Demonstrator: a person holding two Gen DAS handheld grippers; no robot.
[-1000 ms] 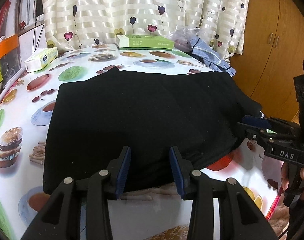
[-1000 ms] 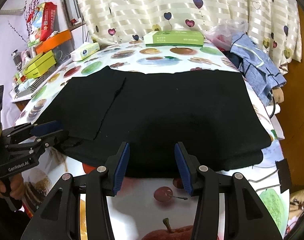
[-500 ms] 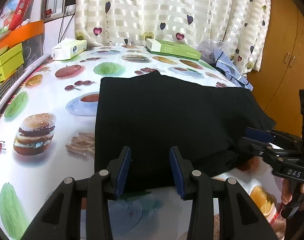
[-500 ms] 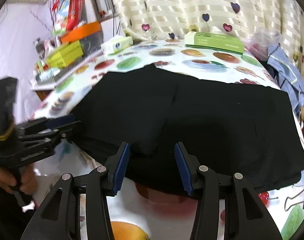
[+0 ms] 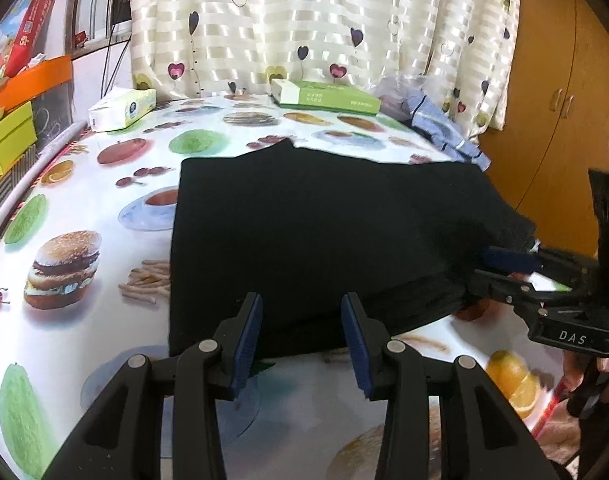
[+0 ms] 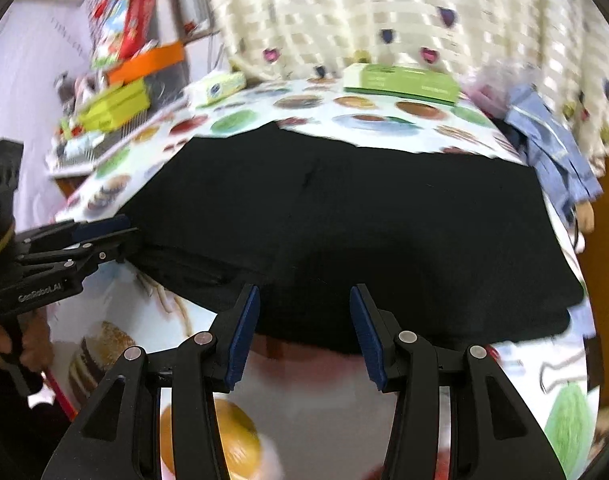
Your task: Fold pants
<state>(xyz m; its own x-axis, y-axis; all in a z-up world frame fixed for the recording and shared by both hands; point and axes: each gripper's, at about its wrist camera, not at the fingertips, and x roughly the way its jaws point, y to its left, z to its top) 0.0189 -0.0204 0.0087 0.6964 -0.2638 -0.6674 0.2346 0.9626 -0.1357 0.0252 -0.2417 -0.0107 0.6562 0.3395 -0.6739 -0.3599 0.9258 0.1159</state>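
Note:
The black pants (image 5: 324,232) lie folded flat on the printed tablecloth (image 5: 84,208), in layers; they also show in the right wrist view (image 6: 384,220). My left gripper (image 5: 300,336) is open and empty at the near edge of the pants. My right gripper (image 6: 304,330) is open and empty at the near edge further right. The right gripper shows at the right in the left wrist view (image 5: 516,268), level with the folded edge. The left gripper shows at the left in the right wrist view (image 6: 108,236), beside the pants' corner.
A green box (image 5: 328,96) and a tissue pack (image 5: 122,108) stand at the table's far side by the curtain. A blue garment (image 5: 444,136) lies at the far right. Boxes (image 6: 112,104) are stacked on a shelf to the left. A wooden cabinet (image 5: 552,120) stands right.
Both grippers have swung leftward along the near edge of the pants; the pants themselves lie much as before. The right wrist view is now motion-blurred.

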